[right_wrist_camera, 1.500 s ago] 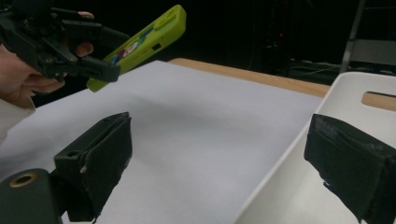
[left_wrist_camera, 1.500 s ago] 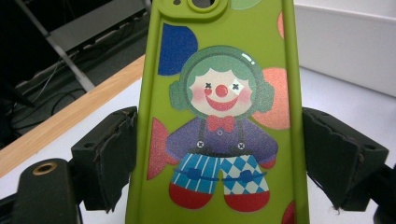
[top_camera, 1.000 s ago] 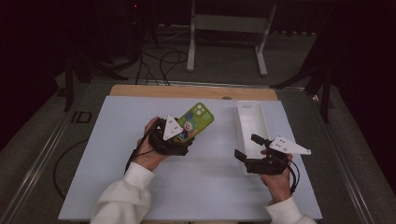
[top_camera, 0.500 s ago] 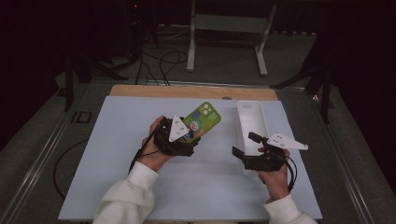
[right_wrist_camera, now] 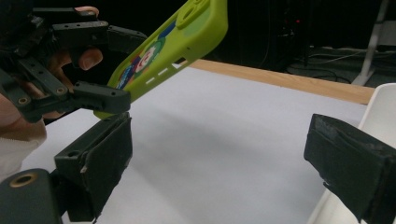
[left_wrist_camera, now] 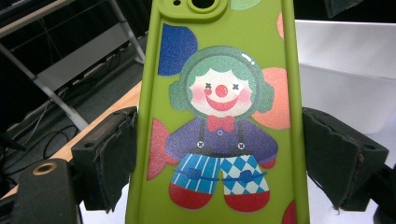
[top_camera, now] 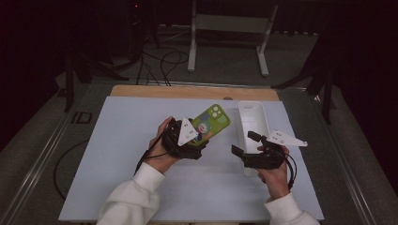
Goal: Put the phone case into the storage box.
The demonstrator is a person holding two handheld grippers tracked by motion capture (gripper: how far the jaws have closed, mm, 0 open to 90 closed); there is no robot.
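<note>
The left gripper (top_camera: 199, 140) holds a green phone case (top_camera: 211, 123) by its two long edges, jaws pressed against the sides near the lower end, so most of the case sticks out past the pads toward one o'clock in the high view. The case is lifted clear of the table (top_camera: 126, 140), tilted, with its printed clown facing up and its camera cutout at the far end. Just beside it, toward three o'clock, stands a white tray (top_camera: 244, 117). The right gripper (top_camera: 244, 152) hangs over the near end of that tray with its jaws spread wide and nothing between them. The main risk, as I judge it, is the grip itself: the case is soft and hollow, clamped only across its rims, so a harder squeeze could bow it and let it spring out, while a loose one could let the long free end swing down. If the case is meant for the tray, its far corner may catch the tray wall, since it approaches at a slant. The open right jaws near the tray could also knock it.
</note>
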